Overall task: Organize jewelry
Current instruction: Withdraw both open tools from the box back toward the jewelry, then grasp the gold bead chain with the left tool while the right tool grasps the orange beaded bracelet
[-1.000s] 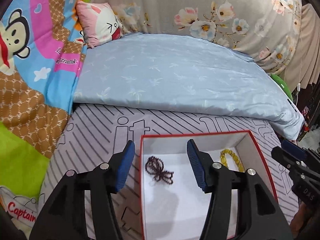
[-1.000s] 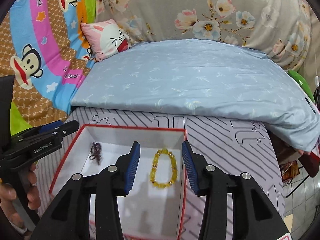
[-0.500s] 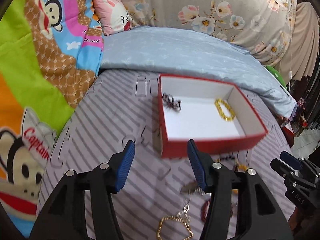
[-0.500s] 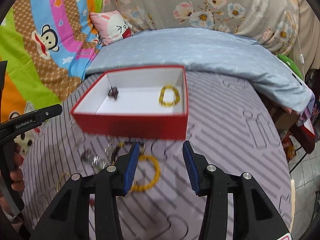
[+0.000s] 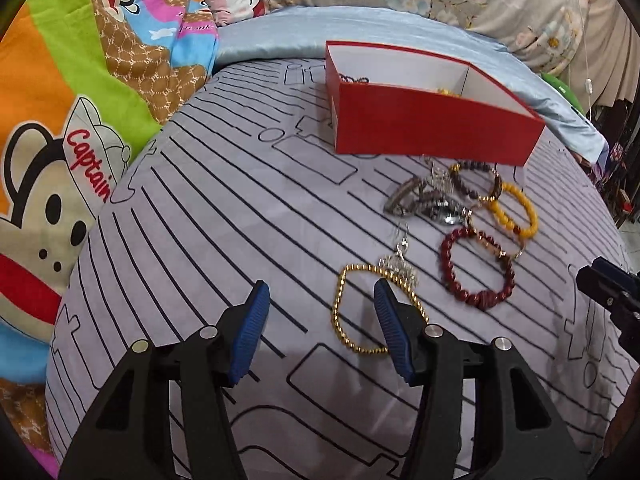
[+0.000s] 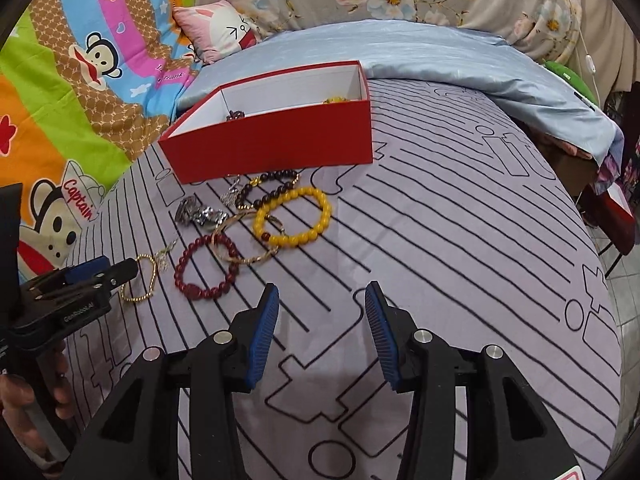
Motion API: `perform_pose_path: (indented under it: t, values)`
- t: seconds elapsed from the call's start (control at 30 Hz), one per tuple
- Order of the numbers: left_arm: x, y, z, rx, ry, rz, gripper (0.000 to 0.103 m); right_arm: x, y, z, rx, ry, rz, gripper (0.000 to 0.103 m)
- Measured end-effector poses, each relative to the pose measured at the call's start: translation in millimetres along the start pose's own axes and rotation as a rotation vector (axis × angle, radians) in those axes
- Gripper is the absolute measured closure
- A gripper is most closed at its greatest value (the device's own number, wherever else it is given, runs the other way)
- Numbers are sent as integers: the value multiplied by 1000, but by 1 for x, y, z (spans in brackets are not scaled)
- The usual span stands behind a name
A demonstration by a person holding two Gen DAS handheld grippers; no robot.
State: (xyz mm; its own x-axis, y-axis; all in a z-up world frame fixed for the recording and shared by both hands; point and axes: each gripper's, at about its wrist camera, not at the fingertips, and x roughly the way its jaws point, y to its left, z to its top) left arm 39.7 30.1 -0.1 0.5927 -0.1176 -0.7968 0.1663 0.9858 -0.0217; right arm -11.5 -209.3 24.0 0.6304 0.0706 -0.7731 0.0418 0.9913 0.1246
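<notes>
A red box (image 5: 432, 128) (image 6: 276, 140) with white inside sits on the striped sheet, holding a dark bracelet (image 6: 236, 115) and a yellow one (image 6: 336, 100). In front of it lies loose jewelry: a yellow bead bracelet (image 6: 326, 216) (image 5: 524, 208), a dark red bead bracelet (image 6: 196, 292) (image 5: 443, 256), a silver watch (image 5: 432, 204) and a gold chain bracelet (image 5: 338, 304). My left gripper (image 5: 320, 300) is open low over the gold chain; its right finger covers part of the chain. My right gripper (image 6: 322, 300) is open over bare sheet, nearer than the yellow bracelet.
A folded pale blue quilt (image 6: 400, 52) lies behind the box, with a pink pillow (image 6: 220, 32) and a cartoon monkey blanket (image 5: 60, 120) at the left. The bed's edge drops to the floor (image 6: 624, 264) on the right. A hand (image 6: 24, 400) holds the left gripper.
Both grippers have drawn back from above the box and sunk toward the sheet in front of it. The loose jewelry pile has come into view. Both stayed open.
</notes>
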Motion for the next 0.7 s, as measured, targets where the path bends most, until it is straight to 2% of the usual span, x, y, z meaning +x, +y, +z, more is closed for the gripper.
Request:
perform_pose_path:
  t: [0.2, 0.3, 0.37, 0.5, 0.57, 0.7]
  values:
    - [3, -5, -6, 16, -10, 13, 55, 2, 4, -6, 2, 13, 11, 59]
    - [2, -7, -7, 27, -23, 12, 61, 4, 6, -7, 3, 16, 17, 59]
    - [2, -9, -7, 36, -29, 8, 72, 6, 8, -7, 3, 18, 22, 59]
    - [2, -12, -6, 47, -35, -12, 86, 11, 11, -8, 2, 26, 27, 59]
    - [2, -11, -6, 43, -36, -23, 99, 12, 12, -8, 3, 27, 30, 59]
    - [1, -8, -4, 27, -34, -58, 100, 16, 12, -4, 10, 30, 38, 59]
